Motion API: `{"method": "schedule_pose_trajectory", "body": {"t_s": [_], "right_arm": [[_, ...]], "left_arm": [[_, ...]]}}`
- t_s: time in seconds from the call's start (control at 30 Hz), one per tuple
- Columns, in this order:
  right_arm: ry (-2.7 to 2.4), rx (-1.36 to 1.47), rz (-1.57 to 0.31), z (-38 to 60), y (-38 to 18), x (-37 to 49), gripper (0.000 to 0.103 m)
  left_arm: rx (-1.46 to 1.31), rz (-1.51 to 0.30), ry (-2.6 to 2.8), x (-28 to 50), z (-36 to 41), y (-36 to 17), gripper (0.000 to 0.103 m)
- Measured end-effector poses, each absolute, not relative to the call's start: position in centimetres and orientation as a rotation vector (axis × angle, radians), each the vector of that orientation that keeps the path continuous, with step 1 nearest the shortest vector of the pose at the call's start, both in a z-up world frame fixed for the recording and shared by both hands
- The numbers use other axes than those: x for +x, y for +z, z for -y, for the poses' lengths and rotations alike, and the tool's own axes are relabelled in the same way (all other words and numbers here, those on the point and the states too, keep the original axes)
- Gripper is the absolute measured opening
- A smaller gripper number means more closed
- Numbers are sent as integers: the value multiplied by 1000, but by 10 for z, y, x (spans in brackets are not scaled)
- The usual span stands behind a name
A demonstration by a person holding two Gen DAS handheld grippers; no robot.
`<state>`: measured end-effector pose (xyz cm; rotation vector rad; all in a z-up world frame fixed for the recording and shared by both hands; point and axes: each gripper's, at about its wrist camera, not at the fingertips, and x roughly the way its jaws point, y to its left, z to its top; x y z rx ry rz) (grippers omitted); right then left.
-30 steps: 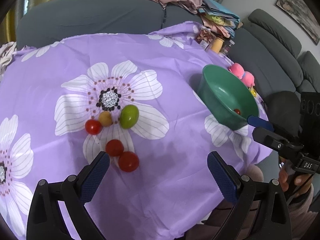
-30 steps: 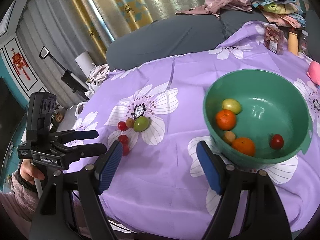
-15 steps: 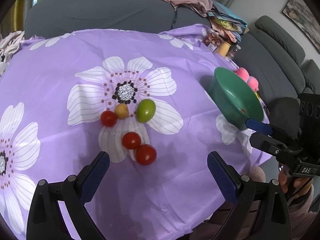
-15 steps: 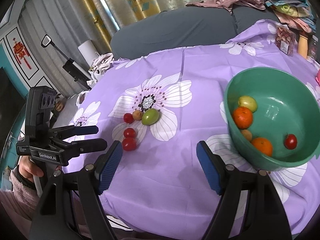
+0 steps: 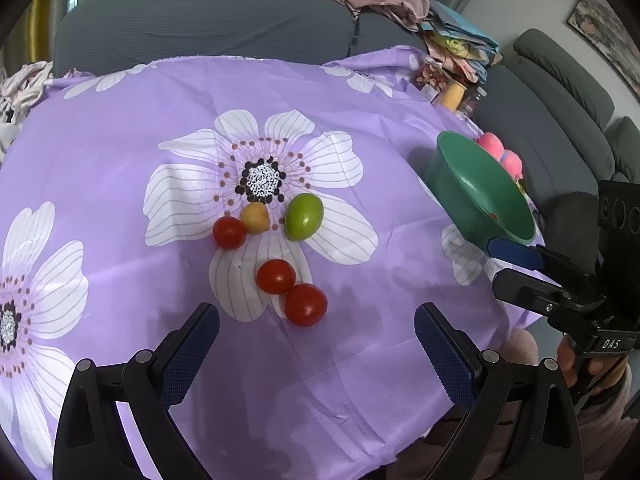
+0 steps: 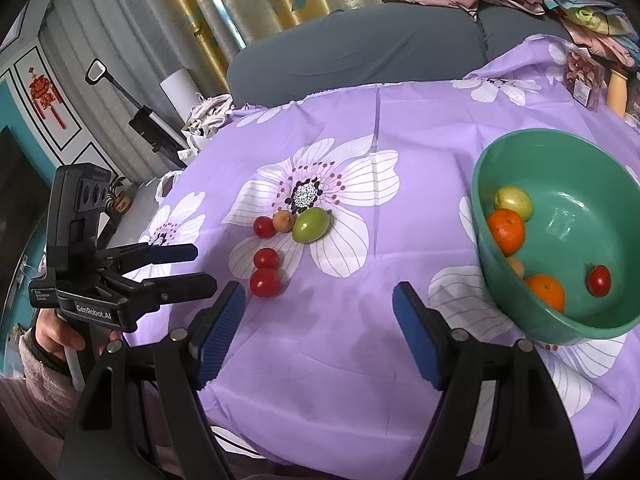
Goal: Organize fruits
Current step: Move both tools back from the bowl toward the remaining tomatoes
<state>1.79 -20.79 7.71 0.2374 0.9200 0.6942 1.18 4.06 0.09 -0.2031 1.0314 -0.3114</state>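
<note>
Through the left wrist view our left gripper [image 5: 316, 344] gapes empty over the purple bench cloth [image 5: 120, 160]; just beyond it lie three cherry tomatoes [image 5: 306, 305], a small apricot [image 5: 255, 218] and a green fruit [image 5: 304, 217], well left of the green bowl [image 5: 452, 176].

Through the right wrist view our right gripper [image 6: 320, 320] also gapes empty. The bowl holds two oranges [image 6: 506, 230], a yellow-green fruit [image 6: 514, 202], a cherry tomato [image 6: 599, 279] and a small tan fruit [image 6: 516, 266].
</note>
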Motion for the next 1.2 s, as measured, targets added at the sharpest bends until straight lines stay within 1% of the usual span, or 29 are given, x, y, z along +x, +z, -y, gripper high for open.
{"method": "schedule_pose_trajectory", "body": {"t_s": [1.2], "right_arm": [[745, 180, -1008, 162, 54, 41, 77]], "left_arm": [[-128, -1065, -366, 18, -36, -15, 98]]}}
